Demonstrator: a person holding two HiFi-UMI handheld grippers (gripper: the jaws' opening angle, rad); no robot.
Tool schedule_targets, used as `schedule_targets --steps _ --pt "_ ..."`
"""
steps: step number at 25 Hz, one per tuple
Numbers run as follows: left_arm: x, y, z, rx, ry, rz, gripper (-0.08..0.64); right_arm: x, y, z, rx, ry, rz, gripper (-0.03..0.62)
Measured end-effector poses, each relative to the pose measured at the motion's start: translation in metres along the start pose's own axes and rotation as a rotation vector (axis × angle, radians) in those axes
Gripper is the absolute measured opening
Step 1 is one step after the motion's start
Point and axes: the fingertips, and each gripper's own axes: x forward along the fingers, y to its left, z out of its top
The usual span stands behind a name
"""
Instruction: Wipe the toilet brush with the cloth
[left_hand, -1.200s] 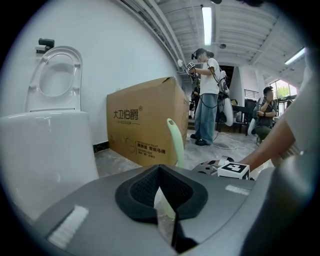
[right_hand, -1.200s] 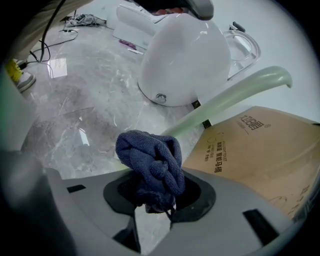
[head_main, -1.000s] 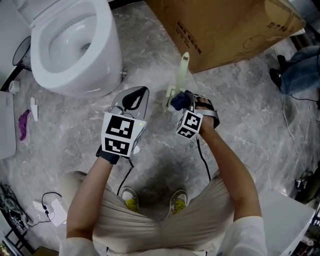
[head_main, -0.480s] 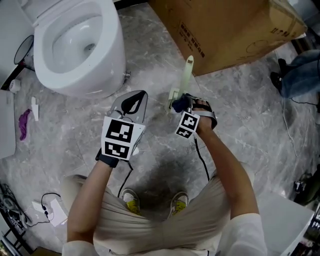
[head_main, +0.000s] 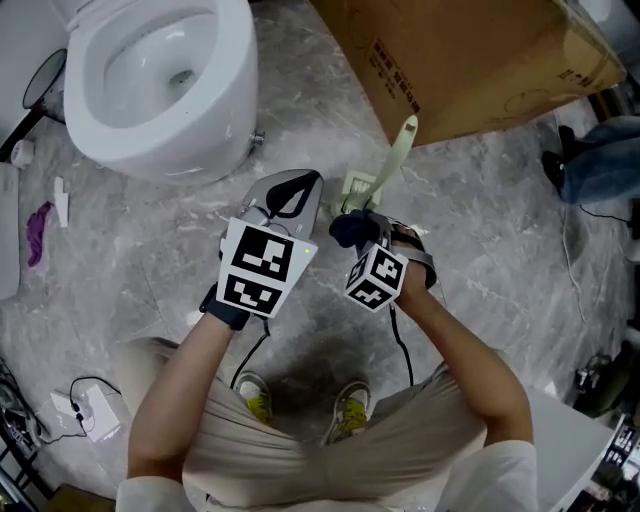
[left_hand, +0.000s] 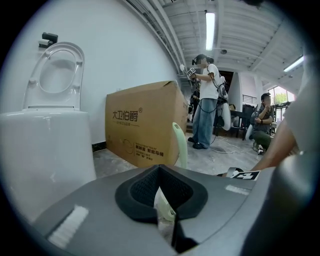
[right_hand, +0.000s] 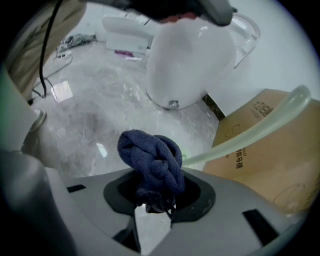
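The left gripper (head_main: 297, 192) was clamped tight on the lower part of the pale green toilet brush (head_main: 396, 152). The brush's handle slanted away toward one o'clock, at the cardboard box (head_main: 480, 60). Just beside it at three o'clock, the right gripper (head_main: 352, 232) was closed on a bunched dark blue cloth (right_hand: 152, 160), which lay against the brush's shaft. The toilet (head_main: 160, 100) stood at eleven o'clock on the marbled floor (head_main: 120, 260).

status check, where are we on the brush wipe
Left gripper shut on toilet brush. Right gripper shut on cloth, cloth at the handle's lower end. Cardboard box close behind handle tip.
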Motion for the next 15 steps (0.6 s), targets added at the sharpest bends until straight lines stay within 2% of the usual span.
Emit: schedule_targets --steps 4,9,15 --pt "0.003 0.003 0.004 0.006 -0.008 -0.004 0.000 -0.025 -0.009 0.022 0.153 -0.126 -0.020 0.141" --pt "0.005 0.007 -0.004 -0.007 0.011 -0.001 0.000 -0.030 -0.031 0.021 0.365 -0.171 -0.008 0.137" --pt "0.008 0.007 -0.007 -0.005 0.025 -0.007 0.000 -0.008 -0.035 0.003 0.439 -0.133 0.012 0.137"
